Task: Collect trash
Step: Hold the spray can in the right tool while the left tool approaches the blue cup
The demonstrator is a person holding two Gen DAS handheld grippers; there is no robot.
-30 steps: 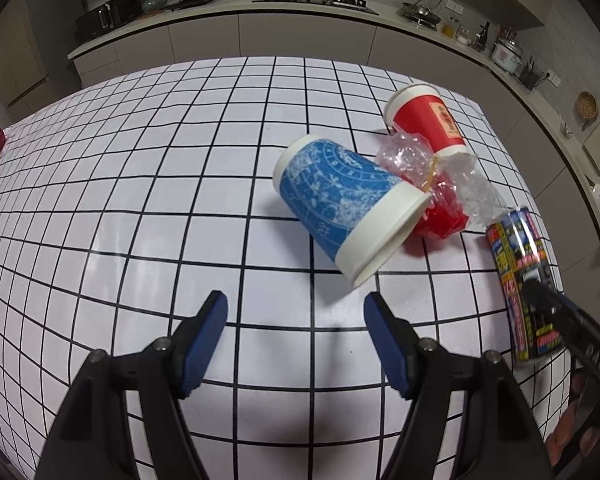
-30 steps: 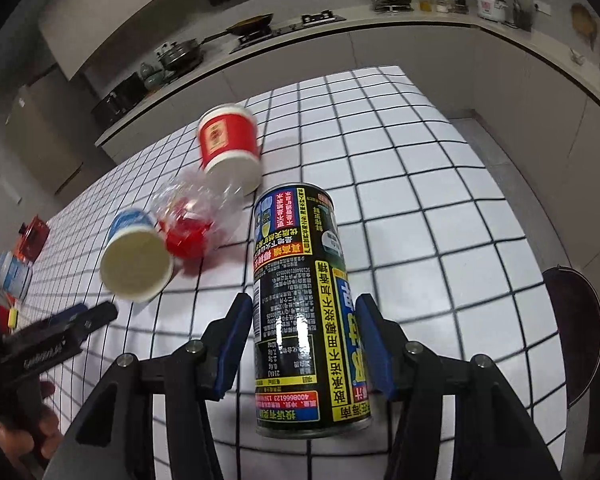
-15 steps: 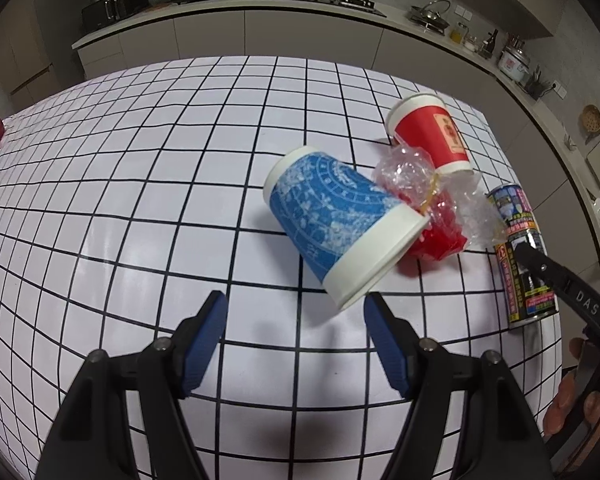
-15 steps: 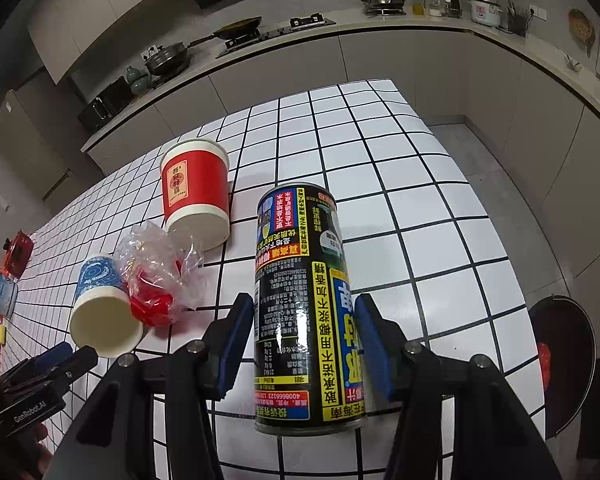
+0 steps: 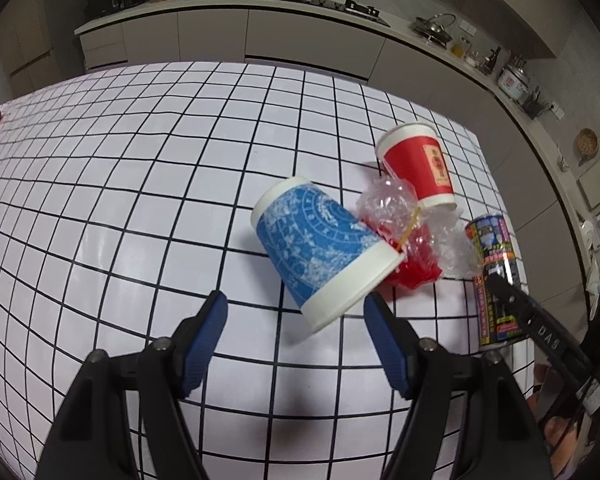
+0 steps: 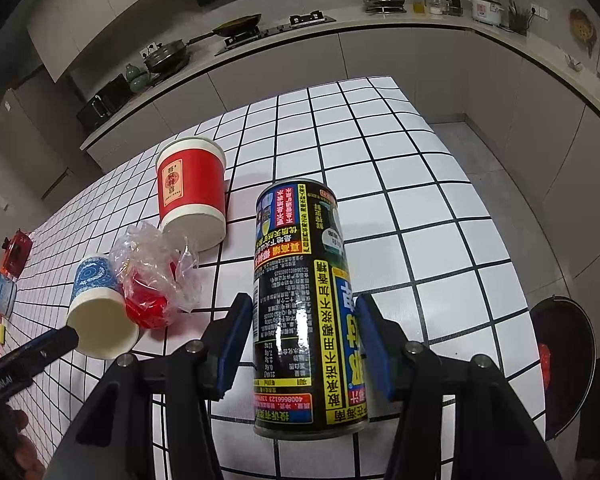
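Right now, left wrist view: left gripper at bottom centre, jaws spread wide, nothing between the blue pads. Blue-patterned paper cup lies on its side at frame centre, wide rim toward the camera, just ahead of the pads and nearer the right-hand one; whether it touches that pad I cannot tell. Crumpled clear plastic wrap with red stuff inside sits against the cup's right side. Red paper cup lies tipped at upper right of centre, touching the wrap. Black spray can at right edge of the desk, white grid-tiled. Part of the right gripper's dark finger crosses the can's lower half.

Right wrist view: right gripper at bottom centre, jaws set either side of the can, pads close against its sides; a sliver of gap shows at the left pad, so firm grip cannot be told. Can lies lengthwise along the jaws, label printed in yellow, red and white. Red cup upper left of centre, wrap left of the can, blue cup further left with open mouth facing camera. Left gripper's tip shows at lower left edge. Kitchen counter with pans along the top. Dark round bin on the floor at lower right.
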